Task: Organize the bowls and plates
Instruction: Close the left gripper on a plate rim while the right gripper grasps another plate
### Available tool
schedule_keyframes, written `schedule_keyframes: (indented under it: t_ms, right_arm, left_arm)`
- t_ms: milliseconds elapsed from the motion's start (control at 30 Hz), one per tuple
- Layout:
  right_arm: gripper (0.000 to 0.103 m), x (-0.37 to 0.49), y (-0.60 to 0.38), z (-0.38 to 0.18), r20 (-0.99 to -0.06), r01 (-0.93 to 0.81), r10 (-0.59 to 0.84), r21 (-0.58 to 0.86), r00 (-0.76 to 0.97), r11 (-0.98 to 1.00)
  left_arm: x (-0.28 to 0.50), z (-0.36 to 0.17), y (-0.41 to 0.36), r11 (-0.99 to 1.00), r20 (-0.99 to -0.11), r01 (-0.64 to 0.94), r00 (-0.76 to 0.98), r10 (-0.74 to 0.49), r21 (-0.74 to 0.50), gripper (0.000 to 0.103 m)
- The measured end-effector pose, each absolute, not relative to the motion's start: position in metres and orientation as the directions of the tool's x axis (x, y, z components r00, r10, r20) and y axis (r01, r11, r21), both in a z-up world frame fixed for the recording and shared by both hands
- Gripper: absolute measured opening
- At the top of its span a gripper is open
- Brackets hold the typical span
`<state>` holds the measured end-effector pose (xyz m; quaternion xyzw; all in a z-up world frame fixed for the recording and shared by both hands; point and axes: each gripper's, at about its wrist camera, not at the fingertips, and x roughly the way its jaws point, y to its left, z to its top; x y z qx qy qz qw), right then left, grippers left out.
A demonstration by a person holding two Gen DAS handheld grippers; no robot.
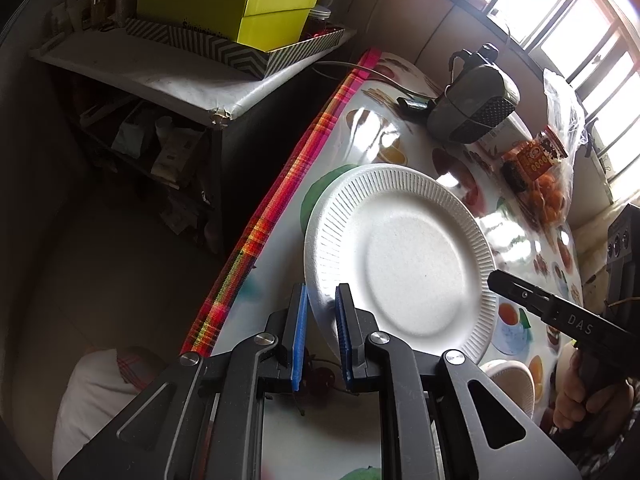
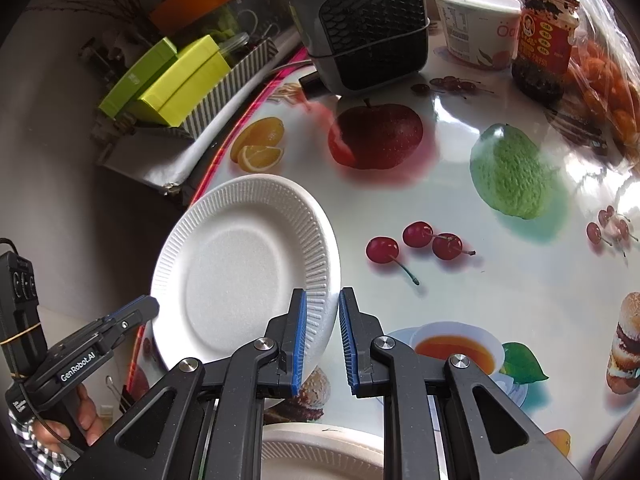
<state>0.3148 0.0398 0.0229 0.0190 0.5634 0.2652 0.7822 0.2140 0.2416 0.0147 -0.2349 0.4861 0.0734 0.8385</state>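
Plate (image 1: 400, 256) hanging tilted over the fruit-print worktop (image 2: 500, 280), near its striped edge. Left gripper (image 1: 322, 328) and right gripper (image 2: 323, 336) pinching opposite rims, jaws nearly closed on it.

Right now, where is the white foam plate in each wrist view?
Left wrist view: the white foam plate fills the centre, its near rim between the blue pads of the left hand-held gripper.
Right wrist view: the plate sits lower left of centre, its right rim at the right hand-held gripper.
Shared landmark: the grey fan heater.
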Motion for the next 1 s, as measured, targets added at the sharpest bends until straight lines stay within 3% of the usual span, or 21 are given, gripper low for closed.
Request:
schedule_keyframes:
  t_ms: [1000]
  right_arm:
    - [0.016,0.269,-0.007,0.056,-0.831,-0.369,0.476,0.362,0.289,0.856]
  left_arm:
    - [0.186,0.041,0.206,0.903,-0.823,-0.282,0.555,-0.122,-0.324,0.015]
